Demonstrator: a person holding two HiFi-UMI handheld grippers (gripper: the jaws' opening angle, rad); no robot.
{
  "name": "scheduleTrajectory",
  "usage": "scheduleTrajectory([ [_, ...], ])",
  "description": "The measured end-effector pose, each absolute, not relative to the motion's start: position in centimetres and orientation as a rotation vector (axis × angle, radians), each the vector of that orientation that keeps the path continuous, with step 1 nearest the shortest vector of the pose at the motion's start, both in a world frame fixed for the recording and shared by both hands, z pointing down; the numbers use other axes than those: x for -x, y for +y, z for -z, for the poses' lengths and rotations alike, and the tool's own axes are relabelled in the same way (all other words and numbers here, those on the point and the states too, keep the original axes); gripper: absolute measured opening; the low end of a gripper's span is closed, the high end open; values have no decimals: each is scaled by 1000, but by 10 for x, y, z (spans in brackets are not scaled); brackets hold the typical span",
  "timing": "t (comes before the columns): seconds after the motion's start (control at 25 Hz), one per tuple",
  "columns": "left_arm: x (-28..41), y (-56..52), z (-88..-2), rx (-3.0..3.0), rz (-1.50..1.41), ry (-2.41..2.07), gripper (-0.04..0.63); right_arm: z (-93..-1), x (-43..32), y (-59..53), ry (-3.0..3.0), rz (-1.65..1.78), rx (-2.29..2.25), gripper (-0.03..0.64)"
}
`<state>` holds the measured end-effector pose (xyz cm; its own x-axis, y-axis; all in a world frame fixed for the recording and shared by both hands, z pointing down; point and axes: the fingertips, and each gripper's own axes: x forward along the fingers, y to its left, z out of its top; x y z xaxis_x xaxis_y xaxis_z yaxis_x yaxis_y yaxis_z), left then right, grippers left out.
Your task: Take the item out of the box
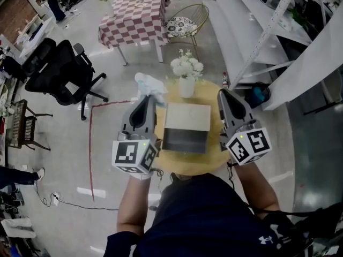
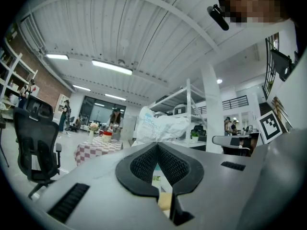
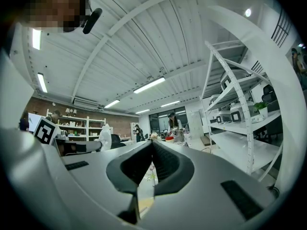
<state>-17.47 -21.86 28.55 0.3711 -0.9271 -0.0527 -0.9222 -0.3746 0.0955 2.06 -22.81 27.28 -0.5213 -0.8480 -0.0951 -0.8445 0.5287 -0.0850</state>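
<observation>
A grey and white box (image 1: 186, 125) sits in the middle of a small round wooden table (image 1: 214, 158). My left gripper (image 1: 151, 97) is raised at the box's left, shut on a crumpled white plastic bag (image 1: 147, 84) that sticks out past its tips. In the left gripper view the bag (image 2: 160, 126) with blue print bulges just beyond the closed left gripper (image 2: 157, 145). To the right of the box my right gripper (image 1: 221, 91) is shut with nothing in it. The right gripper view shows the right gripper (image 3: 152, 143) with its jaws pressed together and empty.
A white vase of white flowers (image 1: 186, 71) stands at the table's far edge. Beyond are a checkered table (image 1: 136, 15), a wire chair (image 1: 185, 23), a black office chair (image 1: 59, 71) at the left and white shelving (image 1: 268, 25) at the right. A red line (image 1: 90, 143) marks the floor.
</observation>
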Motion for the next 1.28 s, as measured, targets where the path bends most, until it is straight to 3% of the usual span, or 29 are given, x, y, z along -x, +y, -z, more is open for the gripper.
scheduleTrajectory([
  [1.28,164,-233,-297,-2537,103,-1734,15,-284,-28,-243,2660,82,1424,12],
])
